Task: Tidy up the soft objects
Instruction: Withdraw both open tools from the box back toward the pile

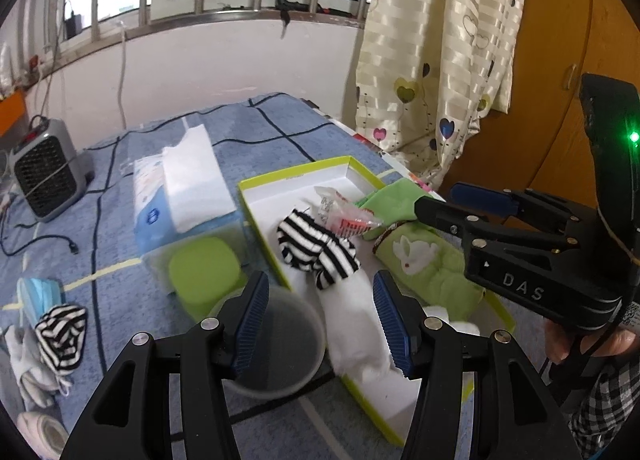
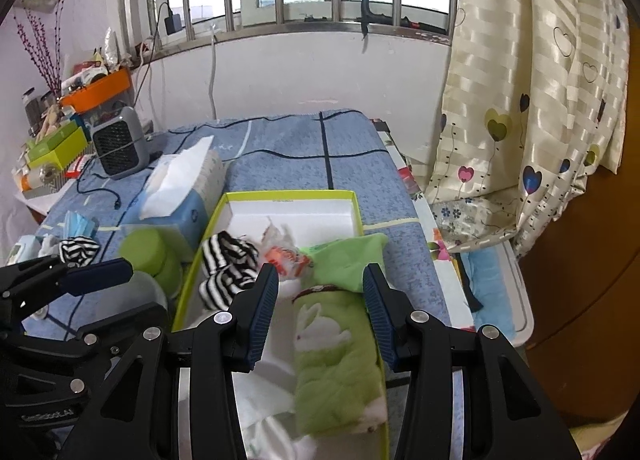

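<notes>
Here I see the desk (image 2: 280, 147) under a blue checked cloth, running back to the wall below the window. On its near right part sits the shallow lime-edged box (image 2: 288, 195), white inside, its right rim close to the desk's right edge. Just left of the box's far corner lies the tissue pack (image 1: 180, 183), a sheet pulled up from its slot, and the small grey heater (image 2: 118, 141) stands toward the far left corner.

Inside the box, along the right rim, lies the green rabbit towel (image 2: 336, 352), with a second green cloth (image 2: 352, 256) folded over the rim just beyond it. A white cloth (image 1: 352, 324) runs down the box's middle toward the near edge. The striped sock (image 1: 316, 248) is bunched on the far end of that cloth, touching a crinkled clear packet with red print (image 1: 340, 215). A second striped sock (image 1: 60, 336) lies outside, at the desk's near left edge, beside a blue face mask (image 1: 38, 292).

My left tool (image 1: 318, 322) hangs spread over the white cloth, holding nothing. My right tool (image 2: 320, 312) is also spread, one finger on each side of the rabbit towel, neither pad visibly pressing it.
</notes>
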Tool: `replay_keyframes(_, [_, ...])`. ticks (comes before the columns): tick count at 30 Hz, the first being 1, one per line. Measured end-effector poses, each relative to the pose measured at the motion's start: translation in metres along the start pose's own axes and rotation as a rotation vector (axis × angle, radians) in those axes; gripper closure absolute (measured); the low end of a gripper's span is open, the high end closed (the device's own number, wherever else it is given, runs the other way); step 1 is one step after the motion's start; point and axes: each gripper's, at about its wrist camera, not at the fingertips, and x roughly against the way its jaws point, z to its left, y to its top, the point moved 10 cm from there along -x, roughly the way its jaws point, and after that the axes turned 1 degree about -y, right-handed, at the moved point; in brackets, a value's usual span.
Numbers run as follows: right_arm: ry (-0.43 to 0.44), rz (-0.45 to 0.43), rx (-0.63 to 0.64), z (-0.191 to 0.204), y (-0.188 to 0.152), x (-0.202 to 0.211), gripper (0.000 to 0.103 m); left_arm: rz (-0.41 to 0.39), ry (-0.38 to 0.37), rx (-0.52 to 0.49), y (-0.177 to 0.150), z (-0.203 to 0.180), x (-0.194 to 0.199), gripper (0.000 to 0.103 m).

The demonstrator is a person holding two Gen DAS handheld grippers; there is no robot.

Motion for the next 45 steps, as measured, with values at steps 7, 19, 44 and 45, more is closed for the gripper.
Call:
replay_keyframes(7, [0.011, -0.018, 0.003, 0.015, -0.007, 0.012, 0.053, -0.003, 0.029, 0.022, -0.016, 0.014, 0.017, 0.050])
replay_keyframes(19, [0.031, -0.064, 0.033, 0.055, -0.015, 0.036, 0.052, -0.034, 0.090, 0.047, -0.040, 0.040, 0.047, 0.050])
replay_keyframes(44, [0.148, -0.062, 0.097, 0.162, -0.028, 0.035, 0.046, -0.063, 0.227, 0.147, -0.090, 0.126, 0.102, 0.050])
replay_keyframes(45, [0.152, -0.057, 0.101, 0.166, -0.029, 0.033, 0.046, -0.065, 0.229, 0.150, -0.092, 0.129, 0.104, 0.050])
